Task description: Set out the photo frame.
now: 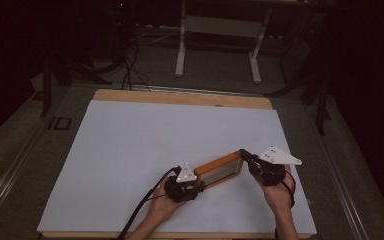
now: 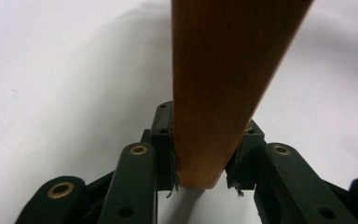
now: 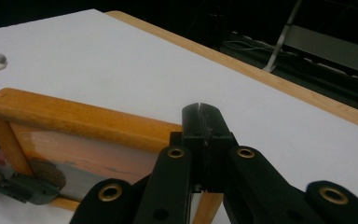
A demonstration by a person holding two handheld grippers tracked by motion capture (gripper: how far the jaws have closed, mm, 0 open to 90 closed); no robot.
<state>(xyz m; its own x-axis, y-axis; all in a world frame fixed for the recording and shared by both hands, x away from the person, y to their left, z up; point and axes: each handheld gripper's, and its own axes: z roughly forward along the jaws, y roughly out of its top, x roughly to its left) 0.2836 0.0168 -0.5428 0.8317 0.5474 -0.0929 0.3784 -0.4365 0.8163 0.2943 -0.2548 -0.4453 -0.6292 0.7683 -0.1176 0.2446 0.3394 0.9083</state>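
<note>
With both ends gripped, the wooden frame (image 1: pixel 220 170) stands between left gripper (image 1: pixel 194 186) and closed right gripper (image 1: pixel 247 157), not yet carried anywhere.

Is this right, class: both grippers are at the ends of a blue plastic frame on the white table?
Not quite. The frame is orange-brown wood, not blue plastic, as the left gripper view and the right gripper view show close up. The rest stands: the left gripper clasps one end of it, the right gripper is at the other, and it lies on the white table.
</note>
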